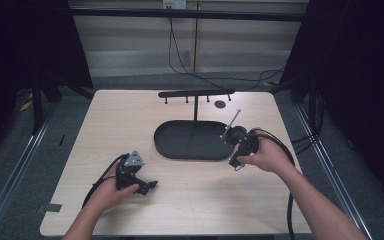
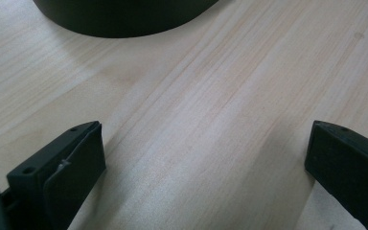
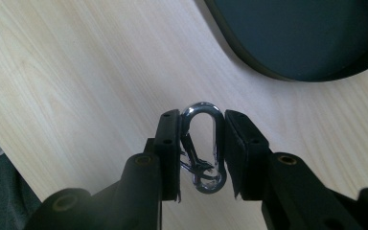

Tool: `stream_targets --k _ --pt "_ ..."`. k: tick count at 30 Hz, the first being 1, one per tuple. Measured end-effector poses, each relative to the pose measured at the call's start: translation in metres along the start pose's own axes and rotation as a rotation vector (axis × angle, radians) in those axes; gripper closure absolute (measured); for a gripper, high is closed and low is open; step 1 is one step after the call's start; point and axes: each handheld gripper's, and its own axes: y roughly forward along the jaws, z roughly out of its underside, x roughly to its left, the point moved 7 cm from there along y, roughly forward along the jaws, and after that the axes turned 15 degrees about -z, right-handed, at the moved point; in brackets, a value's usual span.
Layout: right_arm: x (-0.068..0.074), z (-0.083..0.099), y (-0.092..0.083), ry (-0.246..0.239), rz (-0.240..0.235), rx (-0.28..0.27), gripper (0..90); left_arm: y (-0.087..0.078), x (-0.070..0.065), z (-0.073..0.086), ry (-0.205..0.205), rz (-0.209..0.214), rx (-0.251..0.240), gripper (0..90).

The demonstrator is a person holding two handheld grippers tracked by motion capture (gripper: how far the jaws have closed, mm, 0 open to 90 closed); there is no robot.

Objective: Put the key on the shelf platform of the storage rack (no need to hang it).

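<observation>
**Two grippers low on the table, one clamped on a carabiner**

Two hands work over a pale wooden table [image 1: 130,120]. The right gripper [image 3: 202,148] has its jaws pressed against both long sides of a silver carabiner [image 3: 203,146], which stands lengthwise between the pads, its rounded end pointing away from the camera. In the high view the right gripper [image 1: 237,159] sits just off the right end of a black oval tray [image 1: 192,150], with the right hand [image 1: 267,156] wrapped around it from the outside. The carabiner hangs above bare wood; the tray rim [image 3: 249,57] curves past ahead and to one side in the right gripper view, near but apart from the clip.

The left gripper [image 1: 147,186] lies toward the table's near left, held by the left hand [image 1: 111,190], well apart from the tray. Its jaws stand wide apart in the left gripper view, with nothing but wood grain between them and the tray's dark wall [image 2: 124,21] farther ahead.

A black stand [image 1: 196,95] rises from the tray's far side, a crossbar with short pegs on top. A small dark disc [image 1: 220,104] lies near the far right edge. Open wood runs between the two grippers along the near edge, and along the whole left side of the table.
</observation>
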Motion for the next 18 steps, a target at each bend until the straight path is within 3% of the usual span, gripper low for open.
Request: stream_targets --k 14,18 --pt "-0.008 -0.024 -0.012 -0.002 0.022 -0.021 68.4 0.000 0.000 0.000 0.005 -0.003 0.000 0.0" --pt "-0.011 -0.031 -0.013 -0.006 0.022 -0.006 68.4 0.000 0.000 0.000 0.005 -0.003 0.000 0.0"
